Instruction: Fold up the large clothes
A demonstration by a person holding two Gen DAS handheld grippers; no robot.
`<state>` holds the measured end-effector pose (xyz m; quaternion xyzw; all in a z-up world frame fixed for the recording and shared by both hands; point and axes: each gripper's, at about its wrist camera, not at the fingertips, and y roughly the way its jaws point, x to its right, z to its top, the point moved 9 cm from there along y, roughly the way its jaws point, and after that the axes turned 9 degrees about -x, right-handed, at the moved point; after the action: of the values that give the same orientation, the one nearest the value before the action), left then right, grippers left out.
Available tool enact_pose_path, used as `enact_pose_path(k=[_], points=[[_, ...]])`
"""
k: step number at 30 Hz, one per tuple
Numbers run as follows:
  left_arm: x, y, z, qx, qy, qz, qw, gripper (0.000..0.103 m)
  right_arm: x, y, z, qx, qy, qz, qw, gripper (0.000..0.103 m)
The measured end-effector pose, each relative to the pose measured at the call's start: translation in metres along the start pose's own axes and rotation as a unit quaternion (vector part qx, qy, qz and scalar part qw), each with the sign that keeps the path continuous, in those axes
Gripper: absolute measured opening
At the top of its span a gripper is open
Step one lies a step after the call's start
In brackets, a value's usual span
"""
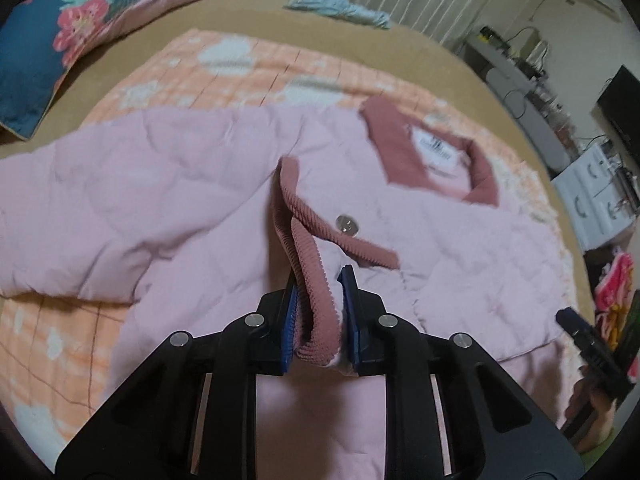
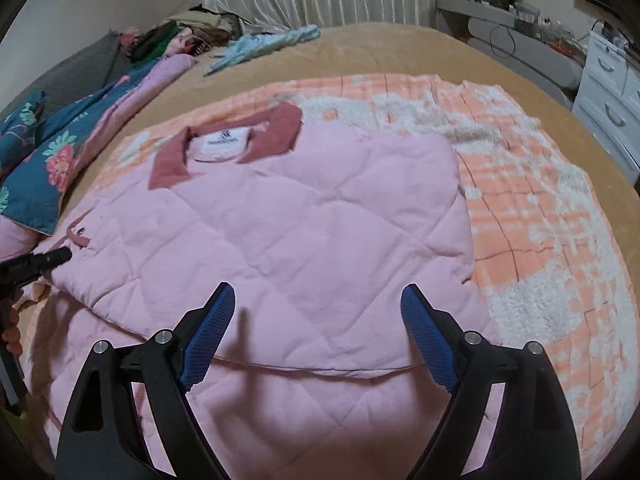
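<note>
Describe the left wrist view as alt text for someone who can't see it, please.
The left gripper is clamped on the dusty-rose ribbed cuff of a pink quilted jacket spread on an orange checked blanket over a bed. The jacket's rose collar frames a white label, and the right gripper shows at the right edge.

Jacket [image 2: 304,216]: matt quilted pink cloth, ribbed knit cuff [image 1: 308,276], shiny metal snap [image 1: 346,224]. Blanket [image 2: 532,216] at 3 o'clock: fuzzy fleece.
</note>
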<state>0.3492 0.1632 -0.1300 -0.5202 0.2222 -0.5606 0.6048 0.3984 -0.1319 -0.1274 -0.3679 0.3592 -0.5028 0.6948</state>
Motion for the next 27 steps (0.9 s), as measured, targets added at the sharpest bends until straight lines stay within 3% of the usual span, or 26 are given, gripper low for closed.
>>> enact_pose_path(k=[8,11,19,27], points=[[-0.008,0.006,-0.006,-0.004,0.003,0.028,0.9996,0.024,0.016,0.025,-0.009,-0.028,0.011,-0.021,0.999,0.084],[-0.007,-0.001,-0.007,0.001,0.009,0.036,0.9993,0.034,0.018,0.029,-0.011,-0.028,0.012,-0.028,0.999,0.084],[-0.016,-0.031,-0.008,0.02,0.009,0.061,0.9979,0.094,-0.001,-0.001,-0.008,-0.001,-0.005,-0.032,0.999,0.096],[-0.047,-0.055,-0.013,0.027,-0.035,0.071,0.9965,0.094,-0.044,-0.034,-0.003,0.034,-0.032,-0.005,0.999,0.098]])
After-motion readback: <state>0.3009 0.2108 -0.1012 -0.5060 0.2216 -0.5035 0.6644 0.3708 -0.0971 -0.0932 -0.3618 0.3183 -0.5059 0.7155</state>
